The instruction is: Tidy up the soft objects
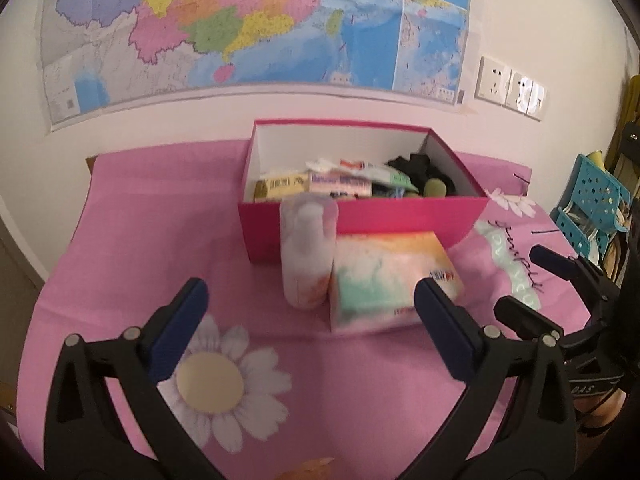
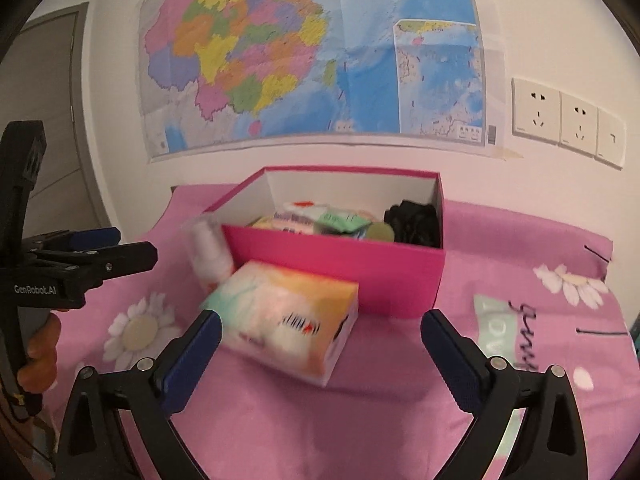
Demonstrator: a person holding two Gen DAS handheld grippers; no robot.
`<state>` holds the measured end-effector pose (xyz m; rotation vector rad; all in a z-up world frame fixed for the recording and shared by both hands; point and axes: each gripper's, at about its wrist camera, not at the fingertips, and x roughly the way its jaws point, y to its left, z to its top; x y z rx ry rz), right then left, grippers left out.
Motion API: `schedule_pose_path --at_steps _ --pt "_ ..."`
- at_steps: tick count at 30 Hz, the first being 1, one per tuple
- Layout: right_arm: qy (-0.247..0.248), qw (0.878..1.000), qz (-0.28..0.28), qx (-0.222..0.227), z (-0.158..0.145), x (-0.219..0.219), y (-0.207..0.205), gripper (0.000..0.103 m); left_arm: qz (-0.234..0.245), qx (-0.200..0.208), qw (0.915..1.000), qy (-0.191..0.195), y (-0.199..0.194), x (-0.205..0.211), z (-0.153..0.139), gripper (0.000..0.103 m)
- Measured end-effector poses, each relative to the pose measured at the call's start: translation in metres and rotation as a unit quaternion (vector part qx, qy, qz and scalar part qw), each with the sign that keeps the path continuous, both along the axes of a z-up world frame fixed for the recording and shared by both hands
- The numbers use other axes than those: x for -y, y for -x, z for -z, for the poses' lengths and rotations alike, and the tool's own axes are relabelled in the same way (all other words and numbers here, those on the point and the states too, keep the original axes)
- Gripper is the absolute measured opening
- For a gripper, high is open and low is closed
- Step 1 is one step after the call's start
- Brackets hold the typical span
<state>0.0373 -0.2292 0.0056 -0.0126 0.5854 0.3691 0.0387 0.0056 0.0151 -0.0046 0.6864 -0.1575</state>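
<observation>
Hidden or unclear: the contents of the pink box (image 1: 360, 216) are a blurred jumble; packets, something black at its right end and a round green thing show, but labels cannot be read. The white bottle (image 1: 306, 252) is smeared in both views.
Cut off: the pink flowered cloth (image 1: 160, 240) runs out of frame below; what carries it cannot be told.
Task things: the tissue pack (image 1: 384, 276) lies on the cloth just in front of the box, with the bottle upright just beside its left end, against the box front.
Left gripper (image 1: 312, 332): fingers wide apart, nothing between them, short of the pack.
Right gripper (image 2: 320, 356): fingers wide apart, the pack's near corner just ahead of the left one, not pressed.
Open room: bare cloth lies left of the bottle and right of the box; the box's back is near the wall under the map (image 1: 248, 20).
Only the left view: a blue perforated basket (image 1: 592, 200) at the right edge.
Only the right view: a door frame (image 2: 80, 120) at left, and a hand (image 2: 40, 356) on the left gripper's handle.
</observation>
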Motion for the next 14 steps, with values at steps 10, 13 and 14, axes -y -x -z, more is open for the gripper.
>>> schedule_pose_path --at_steps 10,13,14 --pt "0.003 1.000 -0.009 -0.015 0.013 -0.012 0.026 0.102 -0.014 -0.037 0.9990 -0.018 0.012 0.004 0.021 0.103" --pt "0.004 1.000 -0.012 -0.024 0.019 -0.015 0.030 0.102 -0.019 -0.041 0.9987 -0.024 0.014 0.005 0.027 0.103" --pt "0.005 1.000 -0.013 -0.027 0.021 -0.015 0.031 0.102 -0.018 -0.043 0.9986 -0.024 0.015 0.005 0.028 0.103"
